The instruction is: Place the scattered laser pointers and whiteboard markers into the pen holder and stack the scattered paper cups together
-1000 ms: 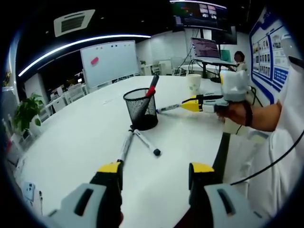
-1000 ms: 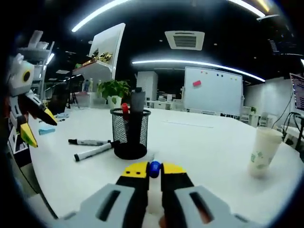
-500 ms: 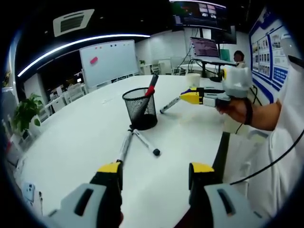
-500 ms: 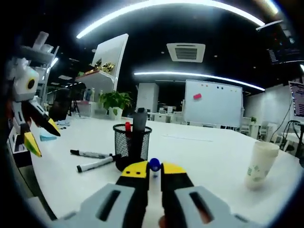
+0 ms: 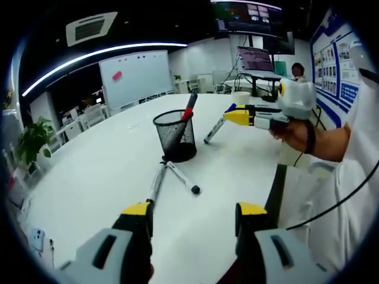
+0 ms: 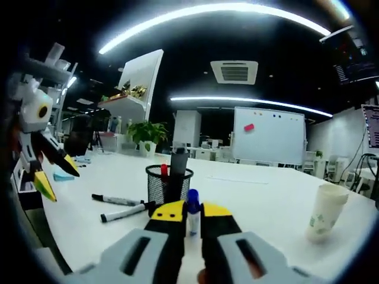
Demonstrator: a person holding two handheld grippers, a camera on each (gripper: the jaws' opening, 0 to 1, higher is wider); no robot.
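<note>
here, marker (image 6: 192, 208) pinched in right tool (image 6: 188, 213)

Each grey-bodied, yellow-tipped left gripper (image 5: 192, 216) and right gripper (image 6: 188, 212) has two jaws. The person wears a white sleeve (image 5: 361, 177) and a dark wristband (image 5: 309, 141).

pen holder (image 5: 175, 136): on table (image 5: 100, 171), two pens inside
two markers (image 5: 169, 176): on table, crossing before the holder
paper cup (image 6: 324, 212): on table, well right of the holder
</note>
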